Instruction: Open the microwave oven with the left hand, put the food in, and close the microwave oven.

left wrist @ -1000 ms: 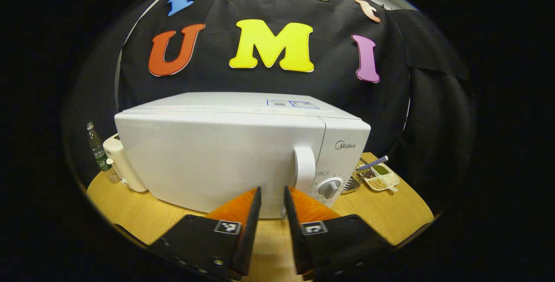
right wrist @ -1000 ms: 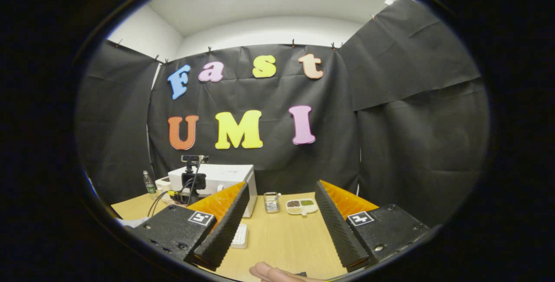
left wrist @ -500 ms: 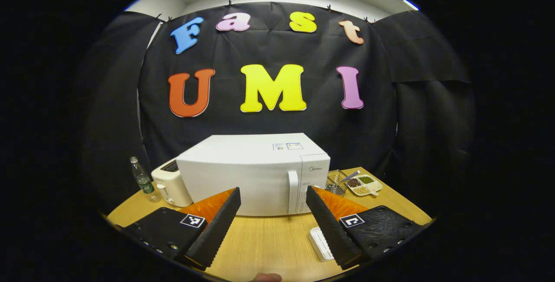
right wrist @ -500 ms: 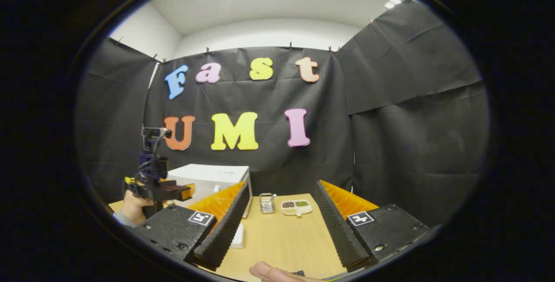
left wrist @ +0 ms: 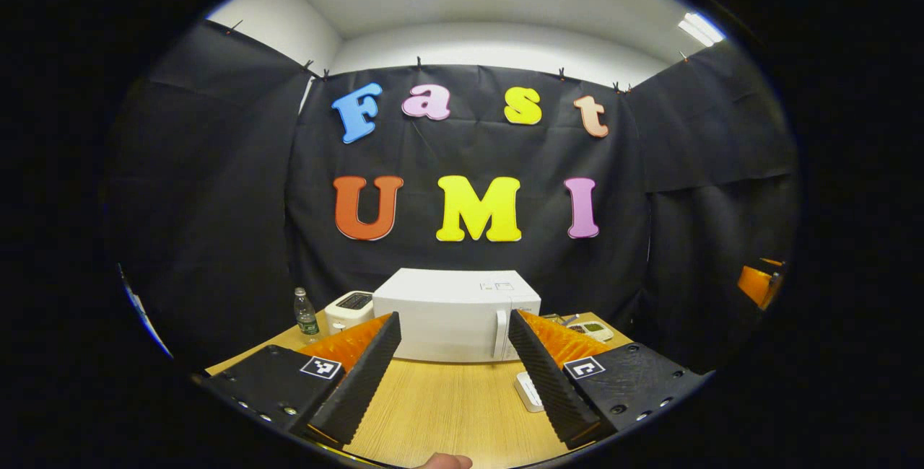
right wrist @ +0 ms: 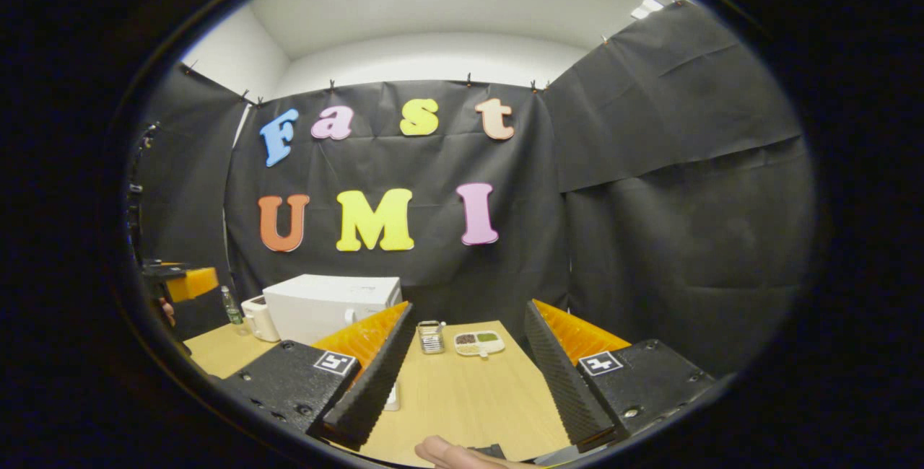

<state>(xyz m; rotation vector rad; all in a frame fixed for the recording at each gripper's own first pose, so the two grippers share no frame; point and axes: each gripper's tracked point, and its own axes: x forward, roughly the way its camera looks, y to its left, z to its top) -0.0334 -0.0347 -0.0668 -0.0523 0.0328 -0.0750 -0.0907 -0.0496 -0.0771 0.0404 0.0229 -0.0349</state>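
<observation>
The white microwave (left wrist: 455,303) stands at the back of the wooden table (left wrist: 447,411) with its door shut and its upright handle (left wrist: 500,335) on the right side. My left gripper (left wrist: 453,321) is open, well back from the microwave, with nothing between its fingers. In the right gripper view the microwave (right wrist: 328,307) sits far left. My right gripper (right wrist: 469,307) is open and empty above the table. The left gripper (right wrist: 177,281) shows at that view's left edge, and the right gripper (left wrist: 758,283) at the left gripper view's right edge.
A white toaster (left wrist: 346,309) and a small bottle (left wrist: 306,314) stand left of the microwave. To its right lie a divided tray of beans (right wrist: 478,343) and a wire basket (right wrist: 431,335). A small white flat object (left wrist: 528,391) lies on the table. A fingertip (right wrist: 451,454) shows at the bottom.
My left gripper pulled back from the microwave handle, rose and opened wide from nearly shut. The microwave door stayed shut. The right gripper stayed open and turned slightly right.
</observation>
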